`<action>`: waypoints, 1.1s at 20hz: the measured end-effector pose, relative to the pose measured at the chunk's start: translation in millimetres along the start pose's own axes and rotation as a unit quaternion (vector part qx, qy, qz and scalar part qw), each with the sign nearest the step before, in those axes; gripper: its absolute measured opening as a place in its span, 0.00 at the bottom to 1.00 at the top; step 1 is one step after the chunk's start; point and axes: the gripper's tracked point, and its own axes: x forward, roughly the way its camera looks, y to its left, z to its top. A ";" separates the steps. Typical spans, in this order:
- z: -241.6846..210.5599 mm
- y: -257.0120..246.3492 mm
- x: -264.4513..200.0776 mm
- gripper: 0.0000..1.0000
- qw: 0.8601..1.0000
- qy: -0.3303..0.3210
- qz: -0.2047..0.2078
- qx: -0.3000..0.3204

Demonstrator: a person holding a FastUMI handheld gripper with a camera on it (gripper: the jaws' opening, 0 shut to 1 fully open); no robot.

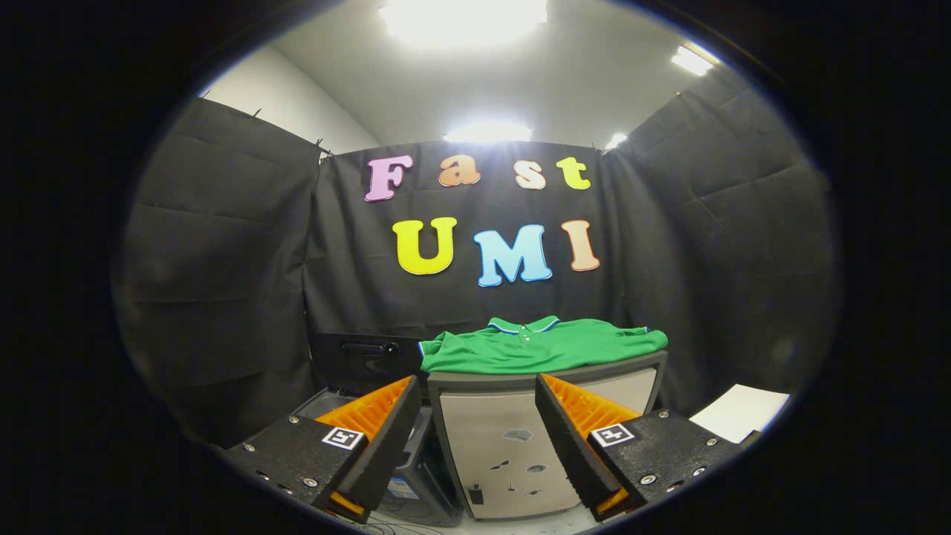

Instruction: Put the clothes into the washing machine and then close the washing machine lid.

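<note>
I hold my gripper (475,405) level, looking straight ahead along its two fingers (386,438), and my jaws stand wide apart with nothing between them but open air. Beyond the gap sits a pale cabinet (513,438) with a dark rim, facing me front on; its front panel carries a few small dark marks and fills the space between my fingers, though it is well ahead of the tips and not touched by them. On its flat top lies a green polo shirt (539,348), spread out, collar toward the back wall, one sleeve draped over the cabinet's left top edge and the other reaching its right corner. To the left of the cabinet and lower down, partly hidden behind my left finger, I see the washing machine (349,390): a grey rim around an opening, with a dark raised lid (368,360) standing upright behind it against the black cloth wall (223,282). That wall closes the booth at the back and on both sides. To the right of the cabinet, beyond my right finger, a white flat surface (739,412) shows, its nature unclear.
</note>
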 end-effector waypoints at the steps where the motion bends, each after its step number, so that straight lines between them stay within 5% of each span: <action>1: 4.1 -5.1 9.4 0.95 1.000 0.001 0.000 0.000; 18: 49.5 -72.1 151.8 0.95 0.999 0.042 0.005 -0.018; 22: 36.5 -81.9 189.6 0.95 0.995 0.098 0.015 -0.023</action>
